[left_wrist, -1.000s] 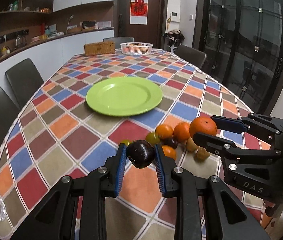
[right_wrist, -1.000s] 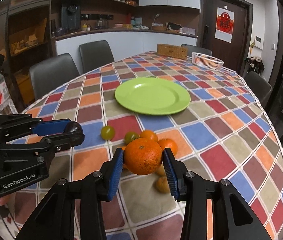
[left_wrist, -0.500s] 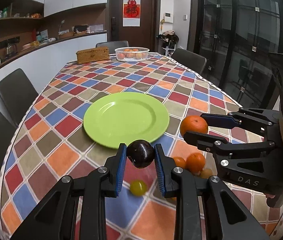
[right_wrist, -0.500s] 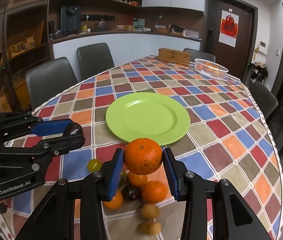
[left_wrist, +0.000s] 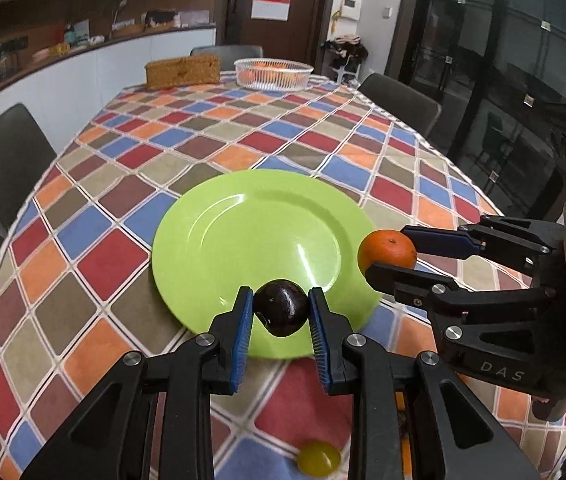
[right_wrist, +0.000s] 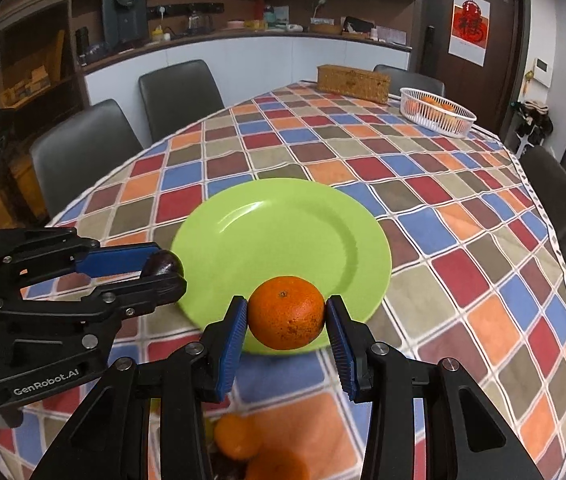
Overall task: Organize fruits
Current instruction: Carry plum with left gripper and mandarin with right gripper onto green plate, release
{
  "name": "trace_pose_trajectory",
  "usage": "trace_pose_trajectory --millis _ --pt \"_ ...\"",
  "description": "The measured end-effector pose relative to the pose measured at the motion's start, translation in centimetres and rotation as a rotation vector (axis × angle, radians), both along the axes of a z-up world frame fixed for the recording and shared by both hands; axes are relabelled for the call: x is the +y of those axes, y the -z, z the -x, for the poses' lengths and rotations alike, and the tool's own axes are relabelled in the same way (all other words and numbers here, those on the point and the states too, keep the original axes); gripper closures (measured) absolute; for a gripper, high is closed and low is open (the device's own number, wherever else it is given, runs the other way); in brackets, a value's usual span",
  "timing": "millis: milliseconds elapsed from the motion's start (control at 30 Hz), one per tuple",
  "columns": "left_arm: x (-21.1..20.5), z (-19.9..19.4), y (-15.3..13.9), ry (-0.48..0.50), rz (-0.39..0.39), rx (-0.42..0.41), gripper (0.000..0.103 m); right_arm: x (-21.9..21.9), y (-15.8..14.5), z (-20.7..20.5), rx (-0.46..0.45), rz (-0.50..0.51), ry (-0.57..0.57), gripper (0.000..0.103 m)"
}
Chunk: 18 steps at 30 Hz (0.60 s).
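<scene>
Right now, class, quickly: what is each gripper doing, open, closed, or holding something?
Left gripper: closed on a dark plum.
Right gripper: closed on an orange.

Plate set on desk, near its front end. Plum held in left tool over plate's near rim. Orange held in right tool, at plate's right edge, right of plum. Grape lying on desk before plate. More oranges lying on desk below right tool. Basket and box placed at desk's far end, box left of basket.
</scene>
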State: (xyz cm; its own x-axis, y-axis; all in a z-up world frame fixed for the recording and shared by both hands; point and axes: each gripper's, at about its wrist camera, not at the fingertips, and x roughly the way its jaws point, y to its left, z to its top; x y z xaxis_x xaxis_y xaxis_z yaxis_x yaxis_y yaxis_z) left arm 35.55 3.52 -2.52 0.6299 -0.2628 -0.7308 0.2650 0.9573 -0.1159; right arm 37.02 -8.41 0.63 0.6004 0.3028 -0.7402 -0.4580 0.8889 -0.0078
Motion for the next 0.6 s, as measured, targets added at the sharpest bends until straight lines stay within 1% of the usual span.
trace_pose_trajectory --millis 233,467,500,600 --pt "0.3 -2.5 2.4 -0.013 0.026 0.075 0.075 0.0 2.3 -3.4 0.077 -0.027 0.017 0.062" --pt "0.0 -3.6 3.2 -0.024 0.024 0.101 0.075 0.3 3.8 -4.6 0.111 -0.013 0.029 0.062" --pt "0.0 -3.8 3.2 -0.027 0.021 0.104 0.074 0.2 3.9 -4.6 0.114 -0.011 0.028 0.062" --pt "0.1 -3.7 3.1 -0.037 0.013 0.100 0.066 0.1 4.2 -4.6 0.119 -0.016 0.031 0.061"
